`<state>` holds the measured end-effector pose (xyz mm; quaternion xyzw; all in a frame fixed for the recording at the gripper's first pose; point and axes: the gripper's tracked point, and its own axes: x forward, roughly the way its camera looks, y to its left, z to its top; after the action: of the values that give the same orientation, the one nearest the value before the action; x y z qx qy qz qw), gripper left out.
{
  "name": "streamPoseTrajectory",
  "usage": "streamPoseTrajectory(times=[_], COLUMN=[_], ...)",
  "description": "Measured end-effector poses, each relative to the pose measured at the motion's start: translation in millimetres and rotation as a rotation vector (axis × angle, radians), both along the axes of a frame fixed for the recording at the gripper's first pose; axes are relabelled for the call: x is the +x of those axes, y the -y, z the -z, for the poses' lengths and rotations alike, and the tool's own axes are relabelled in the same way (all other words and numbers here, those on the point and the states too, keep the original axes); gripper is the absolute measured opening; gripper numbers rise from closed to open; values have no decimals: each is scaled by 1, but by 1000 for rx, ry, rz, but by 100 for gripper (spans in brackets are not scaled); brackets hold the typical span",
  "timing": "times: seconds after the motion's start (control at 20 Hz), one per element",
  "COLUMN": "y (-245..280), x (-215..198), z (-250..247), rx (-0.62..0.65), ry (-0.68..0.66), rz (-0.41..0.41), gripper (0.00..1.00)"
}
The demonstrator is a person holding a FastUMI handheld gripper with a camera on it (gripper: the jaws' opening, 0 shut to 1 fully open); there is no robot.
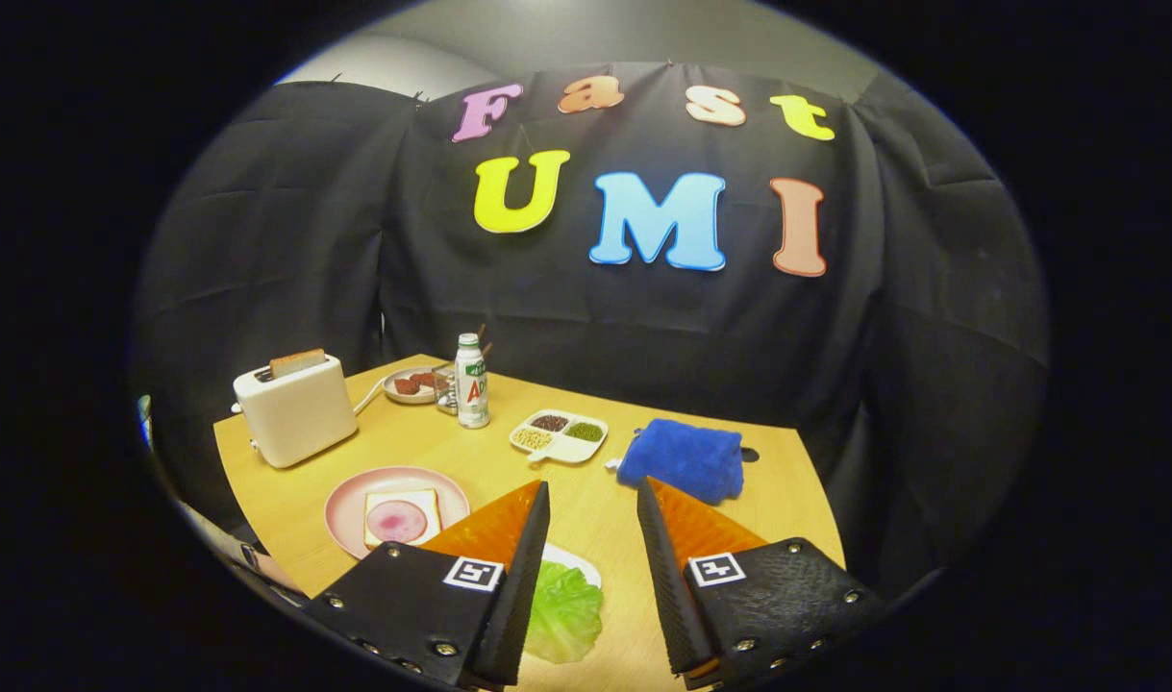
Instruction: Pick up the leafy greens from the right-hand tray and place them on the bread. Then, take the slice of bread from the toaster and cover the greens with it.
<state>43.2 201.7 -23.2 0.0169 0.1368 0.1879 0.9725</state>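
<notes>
Leafy greens (pixel 563 610) lay closest to the lens, on a white tray (pixel 578 560), sitting in the gap between the two fingers and partly tucked under the left finger; gripper (pixel 593 492) was wide open, fingers well apart, gripping nothing, tips hovering above the wooden table (pixel 509 452); whether either finger touched the greens could not be told.

Clock directions below are taken from the fingertips.

At about 9 o'clock, just beside the left finger, sat a pink plate (pixel 350 500) carrying a slice of bread (pixel 401 517) topped with a round pink slice of meat (pixel 396 520); bread lay flat, open-faced.

At about 10 o'clock, well apart from the fingers, stood a white toaster (pixel 297 411) at the table's far left corner, with a browned slice of toast (pixel 297 362) poking upright from its slot.

At about 11 o'clock, near the far edge, stood a white bottle (pixel 471 382), upright; just behind it a small plate (pixel 408 385) of reddish pieces and a small glass object, too small to identify.

At about 12 o'clock, a white divided dish (pixel 559 435) held three small heaps, dark, green and pale; contents too small to name.

At about 1 o'clock, just beyond the right finger, lay a crumpled blue cloth (pixel 684 459) on the table.
</notes>
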Motion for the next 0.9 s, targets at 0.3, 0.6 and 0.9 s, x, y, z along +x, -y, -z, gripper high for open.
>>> streamPoseTrajectory(times=[0.3, 0.6, 0.9], y=[-17, -47, -60], x=[18, 7, 1], z=[82, 139, 164], rx=[-69, -132, -173], ry=[-174, -282, -334], rz=[-26, -104, -137], gripper=[62, 99, 99])
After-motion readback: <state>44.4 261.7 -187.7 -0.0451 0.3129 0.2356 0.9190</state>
